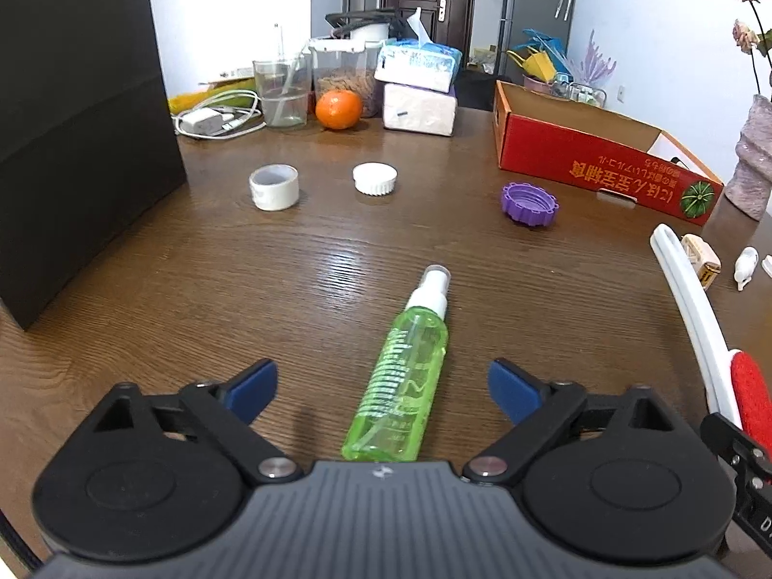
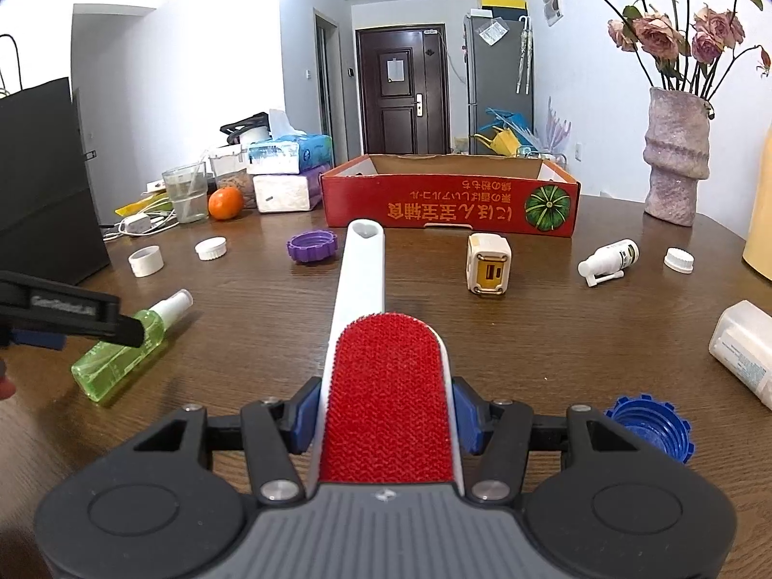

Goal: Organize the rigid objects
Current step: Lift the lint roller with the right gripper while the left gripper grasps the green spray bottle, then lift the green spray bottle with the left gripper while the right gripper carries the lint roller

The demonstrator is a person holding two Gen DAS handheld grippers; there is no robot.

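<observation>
The red cardboard tray-box [image 2: 448, 210] printed with a green pumpkin stood at the far side of the brown wood-grain tabletop [image 1: 299, 289]; what showed of its inside looked bare. Behind it, a clear glass beaker [image 1: 281, 91] held some water.

The left gripper [image 1: 381, 393] had its blue pads spread wide around the translucent green spray bottle [image 1: 398, 381] lying flat, neither pad touching it. The right gripper [image 2: 383, 422] was clamped on the white-handled lint brush with a red pad [image 2: 386, 386], handle pointing toward the box.

Only the right wrist view showed the blue ribbed cap [image 2: 651, 427], the small white nasal-spray bottle [image 2: 609, 260] and the white and yellow charger block [image 2: 488, 265] entire.
</observation>
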